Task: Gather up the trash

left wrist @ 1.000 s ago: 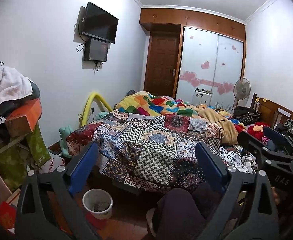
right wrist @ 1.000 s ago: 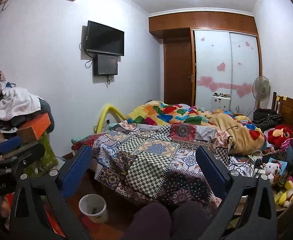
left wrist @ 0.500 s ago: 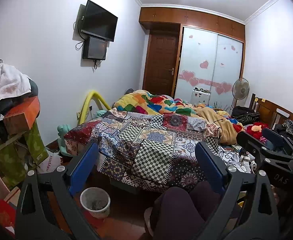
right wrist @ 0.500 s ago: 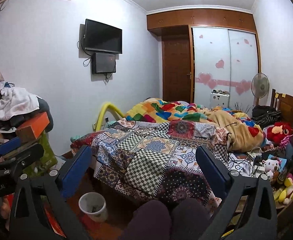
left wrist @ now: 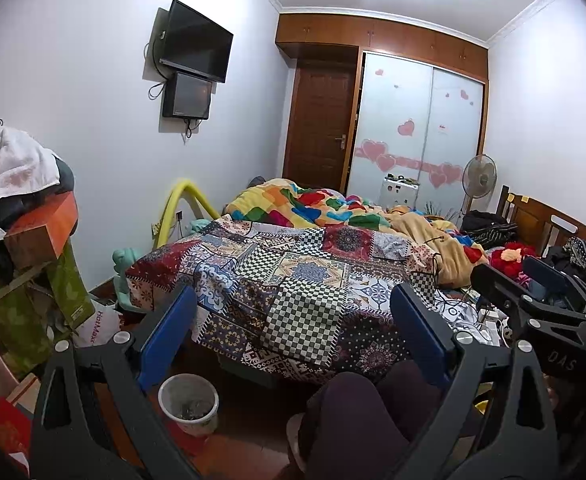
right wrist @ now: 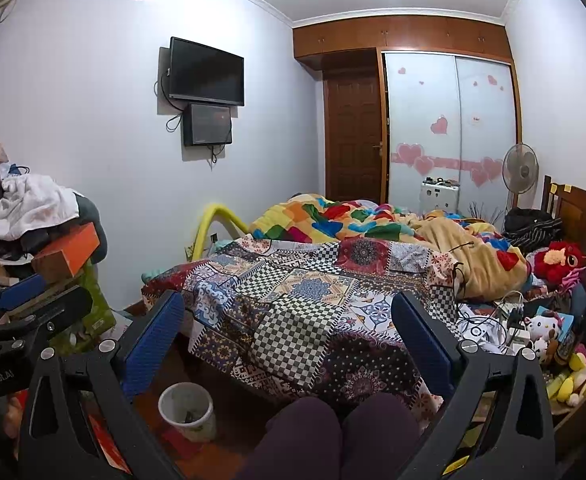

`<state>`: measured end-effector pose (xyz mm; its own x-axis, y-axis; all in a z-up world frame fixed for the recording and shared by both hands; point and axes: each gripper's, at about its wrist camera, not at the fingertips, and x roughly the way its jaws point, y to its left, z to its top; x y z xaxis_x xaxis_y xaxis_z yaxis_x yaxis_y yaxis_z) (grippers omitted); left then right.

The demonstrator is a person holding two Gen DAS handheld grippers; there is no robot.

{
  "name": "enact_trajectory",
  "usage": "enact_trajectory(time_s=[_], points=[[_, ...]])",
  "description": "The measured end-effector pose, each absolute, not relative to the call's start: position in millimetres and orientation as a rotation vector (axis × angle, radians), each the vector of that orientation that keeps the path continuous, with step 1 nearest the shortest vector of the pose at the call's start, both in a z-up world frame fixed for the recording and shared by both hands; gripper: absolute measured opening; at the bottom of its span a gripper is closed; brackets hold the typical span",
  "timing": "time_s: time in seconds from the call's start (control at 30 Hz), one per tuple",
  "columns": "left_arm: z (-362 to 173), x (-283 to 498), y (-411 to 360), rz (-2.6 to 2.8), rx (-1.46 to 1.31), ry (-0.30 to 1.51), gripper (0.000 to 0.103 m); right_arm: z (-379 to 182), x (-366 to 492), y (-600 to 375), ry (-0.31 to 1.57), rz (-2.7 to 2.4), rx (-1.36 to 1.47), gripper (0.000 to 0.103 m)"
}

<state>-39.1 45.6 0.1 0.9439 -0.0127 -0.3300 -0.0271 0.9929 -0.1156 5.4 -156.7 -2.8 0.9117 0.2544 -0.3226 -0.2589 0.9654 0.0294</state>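
Observation:
A small white trash bin (left wrist: 189, 403) stands on the floor at the near-left corner of the bed; it holds some dark scraps and also shows in the right wrist view (right wrist: 187, 405). My left gripper (left wrist: 293, 320) is open and empty, held above the floor before the bed. My right gripper (right wrist: 289, 322) is open and empty, beside the left one. The right gripper shows at the right edge of the left wrist view (left wrist: 533, 300). The left gripper shows at the left edge of the right wrist view (right wrist: 33, 304). No loose trash item is clear to me.
A bed with a patchwork cover (left wrist: 305, 280) fills the middle. A pile of clothes and boxes (left wrist: 21, 208) stands at left. Plush toys, cables and a power strip (right wrist: 533, 328) lie at right. The person's knees (right wrist: 341, 432) are at the bottom. A wardrobe (left wrist: 417, 140) and fan (left wrist: 479, 172) stand behind.
Both views have shifted slightly; the bed and bin sit a little lower and further left. Both grippers stay open and empty.

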Motion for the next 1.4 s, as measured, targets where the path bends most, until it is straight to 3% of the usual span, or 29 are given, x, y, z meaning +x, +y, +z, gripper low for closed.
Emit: enact_trajectory(time_s=[1.4], points=[[3.9, -47.0, 43.2, 0.019, -0.115, 0.313, 0.098, 0.3, 4.7, -156.3, 0.330, 0.261, -0.012, 0.103]])
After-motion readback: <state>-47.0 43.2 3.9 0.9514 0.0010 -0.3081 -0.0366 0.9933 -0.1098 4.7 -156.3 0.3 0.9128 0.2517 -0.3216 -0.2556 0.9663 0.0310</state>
